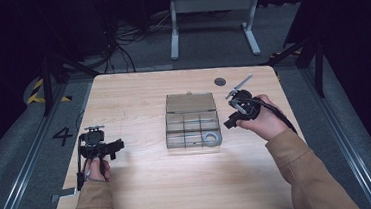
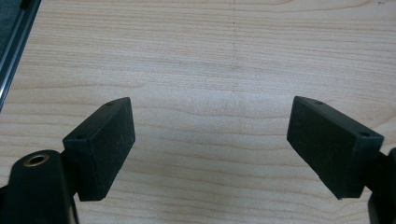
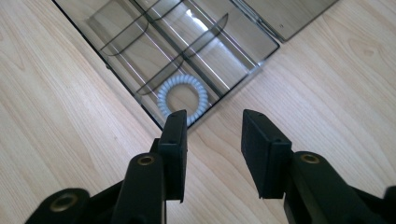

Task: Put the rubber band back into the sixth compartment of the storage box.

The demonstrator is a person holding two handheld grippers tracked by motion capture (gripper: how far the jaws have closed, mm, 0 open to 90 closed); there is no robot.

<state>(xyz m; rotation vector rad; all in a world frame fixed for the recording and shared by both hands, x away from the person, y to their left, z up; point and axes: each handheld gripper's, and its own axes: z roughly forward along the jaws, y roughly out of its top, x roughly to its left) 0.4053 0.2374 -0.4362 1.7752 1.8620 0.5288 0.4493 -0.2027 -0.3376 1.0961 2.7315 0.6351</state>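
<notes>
Coiled hair tie (image 1: pixel 210 138), pale and springy-looking, lies in the near right compartment of a clear divided organiser box (image 1: pixel 192 120) whose lid is folded back toward the far edge of the counter (image 1: pixel 145 188). In the high view the box sits near the counter's middle, a little toward the right edge. A dark round disc (image 1: pixel 220 81) lies close to the far edge. The left gripper (image 1: pixel 107 148) is held near the left edge, well apart from the box; the right gripper (image 1: pixel 231 121) hovers just beside the box's right wall.

In the left gripper view the fingers (image 2: pixel 100 144) stand wide apart over bare wood, holding and touching nothing.

In the right gripper view the hair tie (image 3: pixel 183 98) rests flat against the box's corner (image 3: pixel 261 46), just beyond the fingers (image 3: pixel 173 149), which are parted to a moderate gap and empty. One fingertip overlaps the box rim in the picture; whether it touches is hard to tell.

The tie is likely very light, soft and stretchy, not fragile, but its smooth plastic may slip. The compartment walls crowd it, so pinching across one side of the ring, one finger inside the loop and one outside, seems the safest hold.
</notes>
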